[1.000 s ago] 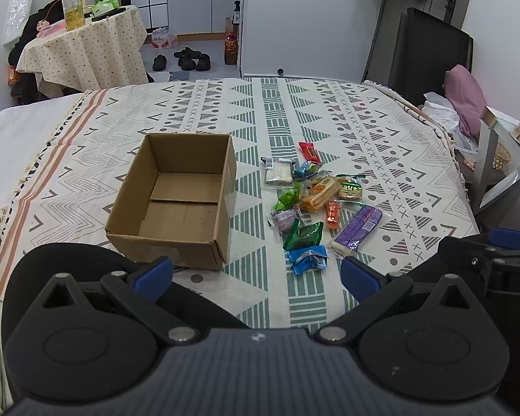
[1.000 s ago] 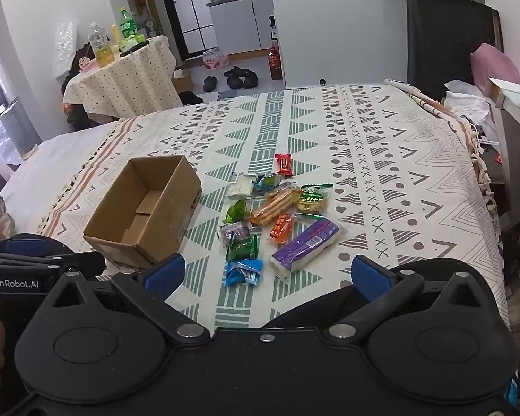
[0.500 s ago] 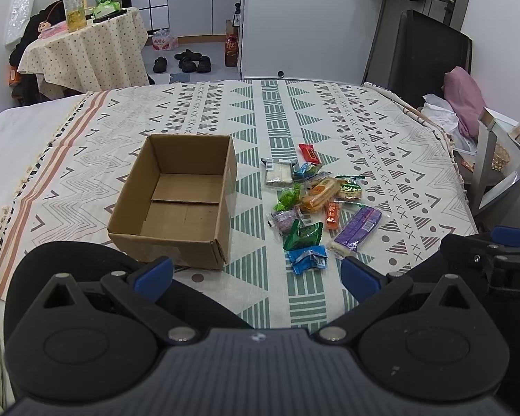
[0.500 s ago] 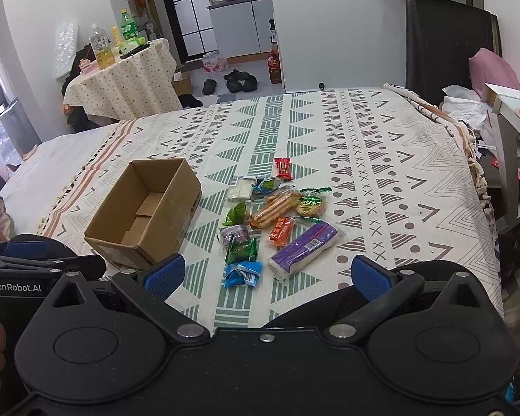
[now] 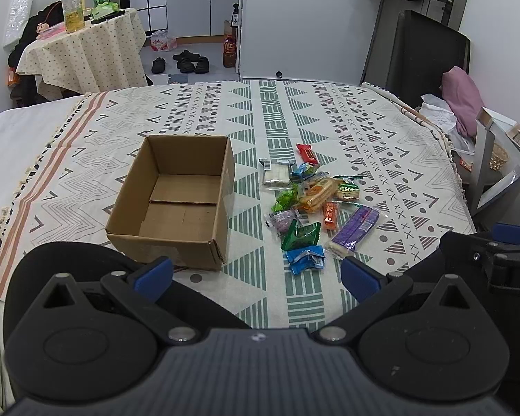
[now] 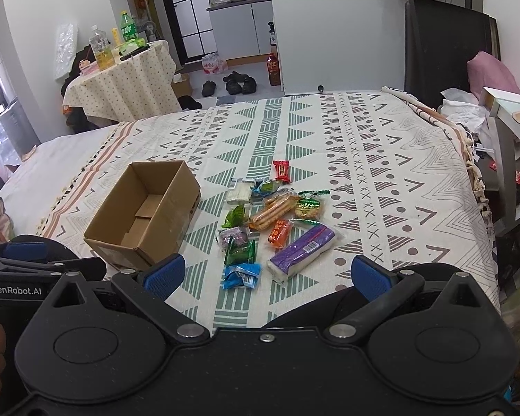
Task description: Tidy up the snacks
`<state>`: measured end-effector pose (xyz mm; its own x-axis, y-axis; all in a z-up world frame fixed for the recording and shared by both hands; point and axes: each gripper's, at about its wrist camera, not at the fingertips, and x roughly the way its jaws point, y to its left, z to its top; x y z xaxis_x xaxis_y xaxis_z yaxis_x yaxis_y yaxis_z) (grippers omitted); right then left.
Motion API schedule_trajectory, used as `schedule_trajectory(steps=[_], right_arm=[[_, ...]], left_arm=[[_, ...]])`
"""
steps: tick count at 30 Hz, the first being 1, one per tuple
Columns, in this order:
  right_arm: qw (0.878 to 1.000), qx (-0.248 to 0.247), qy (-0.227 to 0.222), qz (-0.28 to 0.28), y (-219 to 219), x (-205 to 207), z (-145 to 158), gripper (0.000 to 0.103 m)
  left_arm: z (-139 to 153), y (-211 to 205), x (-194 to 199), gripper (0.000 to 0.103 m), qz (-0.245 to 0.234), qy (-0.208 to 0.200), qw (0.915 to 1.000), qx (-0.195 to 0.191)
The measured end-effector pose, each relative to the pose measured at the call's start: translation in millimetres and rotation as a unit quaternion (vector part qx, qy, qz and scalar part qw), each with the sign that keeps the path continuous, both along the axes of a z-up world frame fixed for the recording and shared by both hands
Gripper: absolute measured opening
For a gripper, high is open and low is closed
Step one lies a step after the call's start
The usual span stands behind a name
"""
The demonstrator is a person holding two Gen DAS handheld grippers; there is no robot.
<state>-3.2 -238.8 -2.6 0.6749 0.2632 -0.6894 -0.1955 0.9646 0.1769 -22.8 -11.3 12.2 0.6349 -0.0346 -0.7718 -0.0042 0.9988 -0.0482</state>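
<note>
An empty brown cardboard box (image 5: 176, 204) (image 6: 145, 215) stands open on the patterned bedspread. To its right lies a cluster of several wrapped snacks, among them a purple pack (image 5: 355, 230) (image 6: 303, 253), a blue packet (image 5: 305, 258) (image 6: 242, 275), a dark green packet (image 5: 301, 235) (image 6: 241, 251), an orange pack (image 5: 317, 192) (image 6: 272, 209) and a red bar (image 5: 306, 153) (image 6: 281, 170). My left gripper (image 5: 256, 274) is open, held back from the box and snacks with nothing between its fingers. My right gripper (image 6: 267, 274) is open too, above the near edge of the bed in front of the snacks.
The bedspread (image 5: 329, 121) covers a bed that drops off at the right toward a grey chair (image 5: 492, 159) and clutter. Beyond the bed stand a cloth-covered round table with bottles (image 5: 86, 45), shoes on the floor (image 5: 187, 62) and a dark panel (image 5: 423, 52).
Both views have shifted slightly, with the box and snacks sitting a little lower and nearer in frame. Both grippers stay open and nothing on the bed has moved.
</note>
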Motion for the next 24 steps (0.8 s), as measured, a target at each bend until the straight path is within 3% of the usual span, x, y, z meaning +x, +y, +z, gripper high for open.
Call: schedule_trajectory(steps=[24], right_arm=[[1.000, 0.001, -0.006, 0.002, 0.3, 0.8, -0.5, 0.103]], left_arm=[[3.8, -0.7, 0.0, 0.103, -0.002, -0.003, 1.0000, -0.003]])
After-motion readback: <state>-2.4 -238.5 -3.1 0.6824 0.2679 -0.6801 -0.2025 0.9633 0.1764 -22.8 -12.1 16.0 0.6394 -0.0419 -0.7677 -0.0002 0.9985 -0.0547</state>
